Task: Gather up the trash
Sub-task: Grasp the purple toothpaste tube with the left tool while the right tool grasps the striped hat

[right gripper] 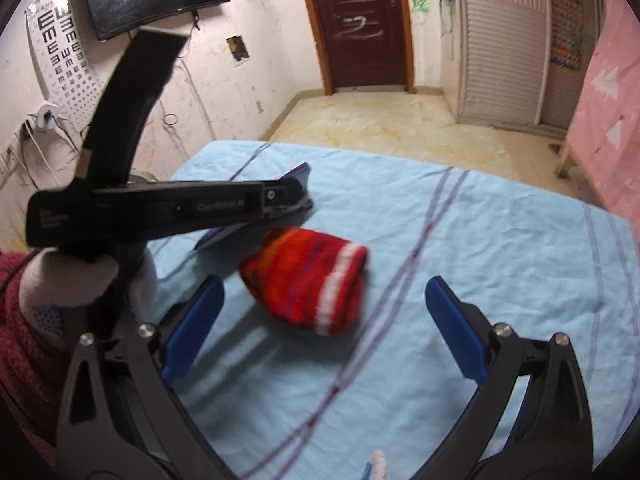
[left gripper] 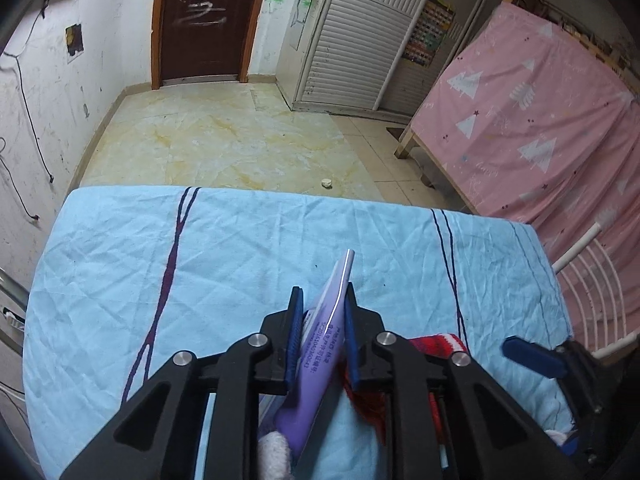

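My left gripper (left gripper: 323,300) is shut on a flattened purple tube (left gripper: 326,336) with printed text, held above the light blue tablecloth (left gripper: 200,264). In the right wrist view the left gripper (right gripper: 296,196) shows from the side, with the purple tube (right gripper: 298,174) sticking out of it. A red striped knitted sock (right gripper: 308,280) lies on the cloth just ahead of my right gripper (right gripper: 324,300), which is open and empty. The sock's edge (left gripper: 438,344) shows beside the left gripper. The right gripper's blue fingertip (left gripper: 532,356) appears at the right.
The table's far edge (left gripper: 280,190) drops to a marble floor with a small white crumpled scrap (left gripper: 327,182). A pink-covered bed (left gripper: 532,128) stands right, a white metal rack (left gripper: 592,276) beside the table. A cabled wall is on the left.
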Tool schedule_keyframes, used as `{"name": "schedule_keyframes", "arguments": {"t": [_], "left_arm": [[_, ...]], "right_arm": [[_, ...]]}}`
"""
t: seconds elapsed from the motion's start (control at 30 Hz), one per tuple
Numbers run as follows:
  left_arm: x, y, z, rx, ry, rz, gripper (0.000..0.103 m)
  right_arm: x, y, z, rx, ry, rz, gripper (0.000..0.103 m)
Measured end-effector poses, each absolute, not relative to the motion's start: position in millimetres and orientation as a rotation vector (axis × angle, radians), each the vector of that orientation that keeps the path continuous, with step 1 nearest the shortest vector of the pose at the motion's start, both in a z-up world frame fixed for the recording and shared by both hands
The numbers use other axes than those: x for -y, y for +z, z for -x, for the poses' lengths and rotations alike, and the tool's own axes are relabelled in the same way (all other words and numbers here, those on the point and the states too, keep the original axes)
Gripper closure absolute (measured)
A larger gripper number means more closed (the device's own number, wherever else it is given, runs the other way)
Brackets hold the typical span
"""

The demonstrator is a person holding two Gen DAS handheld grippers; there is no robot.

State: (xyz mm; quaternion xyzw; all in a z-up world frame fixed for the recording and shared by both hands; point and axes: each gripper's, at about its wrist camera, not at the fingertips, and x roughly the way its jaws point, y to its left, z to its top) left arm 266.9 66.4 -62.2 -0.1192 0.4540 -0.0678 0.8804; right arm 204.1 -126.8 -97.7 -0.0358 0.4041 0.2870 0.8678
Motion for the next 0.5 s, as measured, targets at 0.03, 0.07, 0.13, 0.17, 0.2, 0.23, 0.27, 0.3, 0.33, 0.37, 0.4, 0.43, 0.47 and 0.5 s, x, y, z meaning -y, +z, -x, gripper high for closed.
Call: {"name": "schedule_keyframes", "arguments": {"t": [0.03,0.07,0.13,0.17,0.2,0.23,0.27,0.3,0.33,0.37,0.4,0.43,0.47,0.5], "left_arm": [[-67,-62,-267,-0.943,-0.143,0.258,0.096],[-69,-61,-267,-0.940,-0.145,0.270,0.097],[-74,-61,-267,-0.934,-0.147,0.284,0.098],[-76,-61,-266,-0.932,-0.148,0.291,0.098],[-78,-60,-266,-0.930,-0.149,0.298,0.099],[-77,-60,-267,-0.928,-0.149,0.305,0.099],[-78,-60,-266,-0.925,-0.150,0.311,0.099],[-81,-59,-266,-0.922,-0.154,0.317,0.100],[-81,-58,-265,-0.918,-0.154,0.321,0.100],[-82,-57,-265,-0.916,-0.156,0.323,0.100],[-81,-56,-264,-0.915,-0.158,0.325,0.100],[-81,-55,-264,-0.914,-0.158,0.327,0.100],[-81,-55,-264,-0.913,-0.157,0.327,0.100],[-80,-55,-264,-0.913,-0.156,0.327,0.100]], "right_arm": [[119,-101,-207,-0.860,0.598,0.095,0.006],[115,-102,-208,-0.867,0.597,0.106,0.006],[106,-106,-211,-0.887,0.599,0.125,0.006],[101,-108,-213,-0.895,0.598,0.135,0.006],[100,-108,-217,-0.900,0.598,0.143,0.006],[96,-109,-218,-0.906,0.596,0.156,0.006],[94,-110,-219,-0.911,0.595,0.162,0.006],[91,-111,-221,-0.919,0.593,0.168,0.006],[90,-112,-223,-0.925,0.590,0.171,0.007],[89,-113,-224,-0.934,0.586,0.177,0.016],[87,-113,-223,-0.925,0.572,0.191,0.022],[86,-113,-223,-0.917,0.558,0.201,0.030],[86,-113,-223,-0.914,0.559,0.203,0.038],[87,-112,-222,-0.910,0.556,0.206,0.044]]}}
